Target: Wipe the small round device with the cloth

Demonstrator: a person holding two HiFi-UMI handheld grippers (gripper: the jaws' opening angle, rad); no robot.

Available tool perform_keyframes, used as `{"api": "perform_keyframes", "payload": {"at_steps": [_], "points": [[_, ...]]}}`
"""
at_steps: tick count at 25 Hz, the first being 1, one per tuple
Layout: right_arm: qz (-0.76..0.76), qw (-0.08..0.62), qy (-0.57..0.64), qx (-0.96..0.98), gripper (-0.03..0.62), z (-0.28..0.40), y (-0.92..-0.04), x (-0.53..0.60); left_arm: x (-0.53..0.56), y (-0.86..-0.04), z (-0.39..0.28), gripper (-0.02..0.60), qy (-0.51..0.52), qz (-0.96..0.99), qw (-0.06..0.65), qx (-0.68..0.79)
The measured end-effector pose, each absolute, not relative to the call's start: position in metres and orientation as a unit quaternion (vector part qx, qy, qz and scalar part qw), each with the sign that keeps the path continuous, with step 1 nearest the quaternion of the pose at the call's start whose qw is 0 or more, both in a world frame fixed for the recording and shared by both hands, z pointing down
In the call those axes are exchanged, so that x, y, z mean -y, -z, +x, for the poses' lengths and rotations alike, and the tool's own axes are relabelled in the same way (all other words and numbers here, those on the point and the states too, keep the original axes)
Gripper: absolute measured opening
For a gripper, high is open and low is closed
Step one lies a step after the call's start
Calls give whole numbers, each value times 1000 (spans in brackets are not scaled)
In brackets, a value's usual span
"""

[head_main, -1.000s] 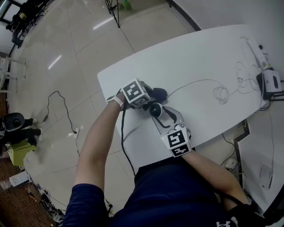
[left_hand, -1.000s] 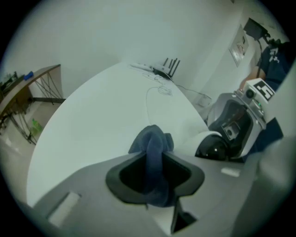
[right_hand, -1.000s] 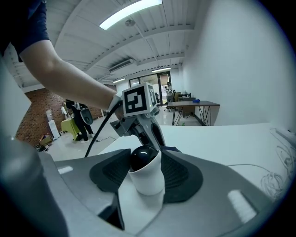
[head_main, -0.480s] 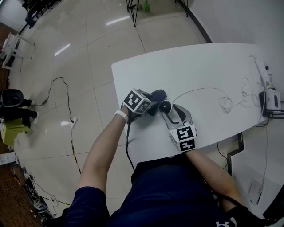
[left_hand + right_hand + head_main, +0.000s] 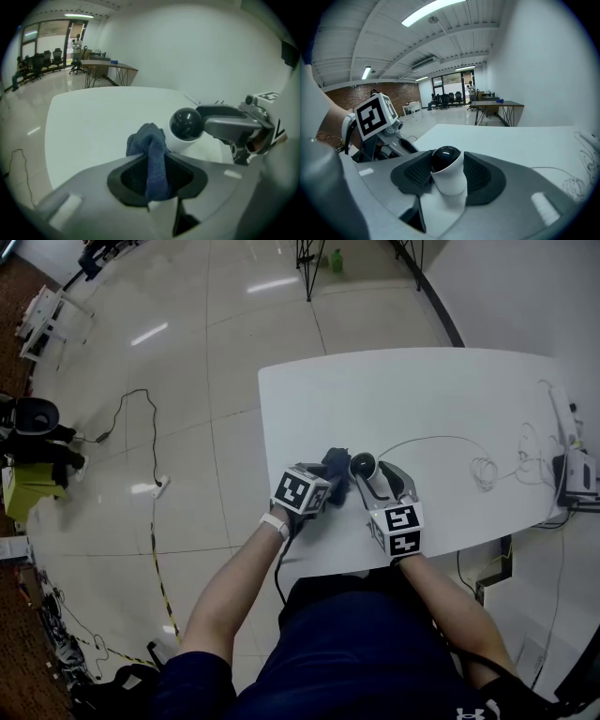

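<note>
White device (image 5: 449, 180), glossy black dome

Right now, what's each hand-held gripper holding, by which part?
Left hand-held gripper: cloth, by a bunched fold. Right hand-held gripper: round device, by its white body.

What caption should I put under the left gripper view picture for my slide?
The left tool pinches a blue cloth next to the small round device.

Head view steeply down; gripper views share device (image 5: 186, 124).
</note>
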State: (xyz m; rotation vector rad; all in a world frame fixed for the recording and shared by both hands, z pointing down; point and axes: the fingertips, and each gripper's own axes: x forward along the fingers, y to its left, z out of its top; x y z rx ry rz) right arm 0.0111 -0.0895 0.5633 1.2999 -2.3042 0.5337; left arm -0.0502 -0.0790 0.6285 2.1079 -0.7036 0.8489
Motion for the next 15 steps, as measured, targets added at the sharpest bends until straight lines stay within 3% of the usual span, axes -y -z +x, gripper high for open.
{"api": "perform_keyframes", "payload": {"at_steps": [7, 15], "points": [[461, 218, -185, 840, 218, 9, -563, 93, 55, -624, -47, 107, -298, 802, 394, 336], [445, 230, -187, 845, 218, 8, -565, 91, 19, -621, -8, 107, -298, 815, 398, 299]]}}
